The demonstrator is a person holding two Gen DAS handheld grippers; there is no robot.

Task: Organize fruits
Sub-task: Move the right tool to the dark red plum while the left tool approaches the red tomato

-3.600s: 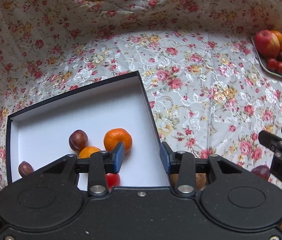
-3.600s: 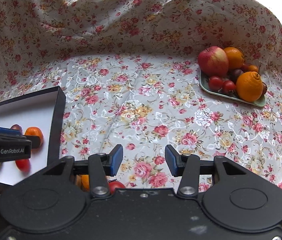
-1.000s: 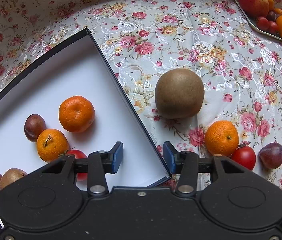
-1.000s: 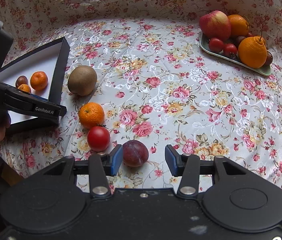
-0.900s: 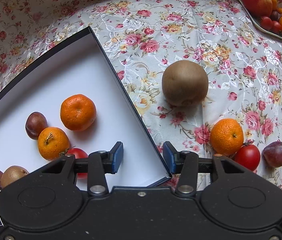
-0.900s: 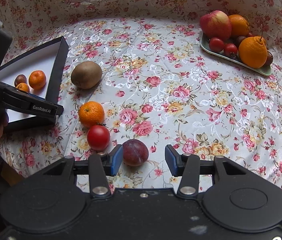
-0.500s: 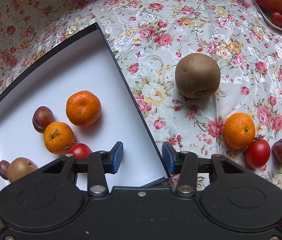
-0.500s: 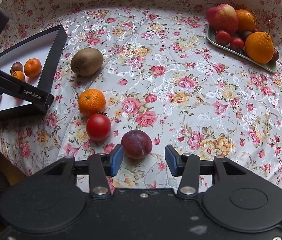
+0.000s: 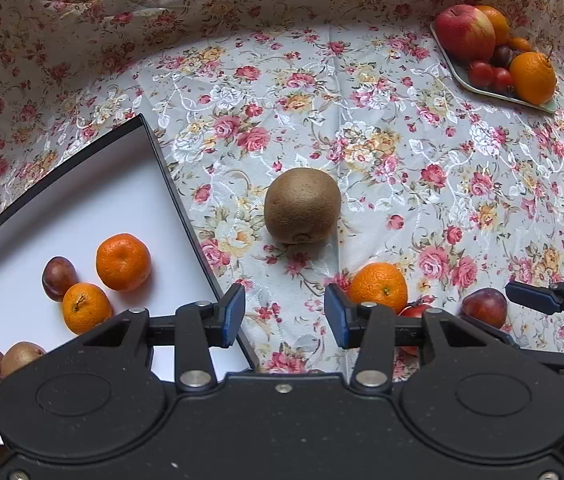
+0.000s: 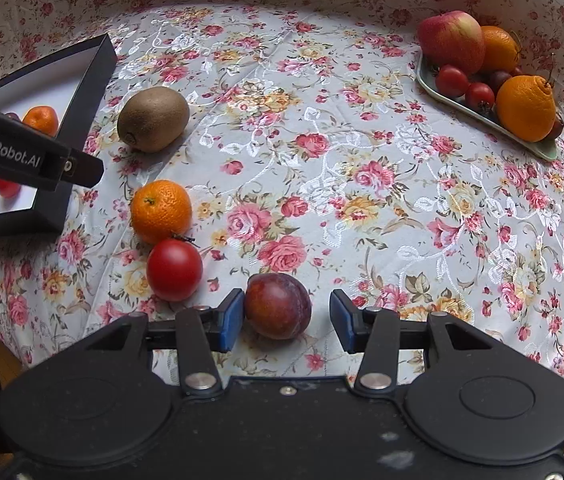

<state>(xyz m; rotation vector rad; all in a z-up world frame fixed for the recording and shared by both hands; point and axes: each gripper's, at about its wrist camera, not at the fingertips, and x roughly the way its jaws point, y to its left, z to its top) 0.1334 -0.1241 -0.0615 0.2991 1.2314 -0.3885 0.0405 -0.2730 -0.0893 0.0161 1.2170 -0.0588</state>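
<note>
The right tool [image 10: 285, 315] stood open around the plum [image 10: 277, 305] at the worktop's near edge, its left pad nearly touching, so centring before closing seemed wise; the left tool [image 9: 284, 315] hung open, empty.

A dark plum [image 10: 277, 305], red tomato [image 10: 173, 269], mandarin [image 10: 160, 211] and brown kiwi [image 10: 153, 118] are lying loose beside the black box [image 10: 81, 92].

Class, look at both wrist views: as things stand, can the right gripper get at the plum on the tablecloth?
Probably yes. The right gripper is open and the plum already sits between its fingers, close against the left one. Nothing lies over it; the tomato stands apart to the side.
</note>
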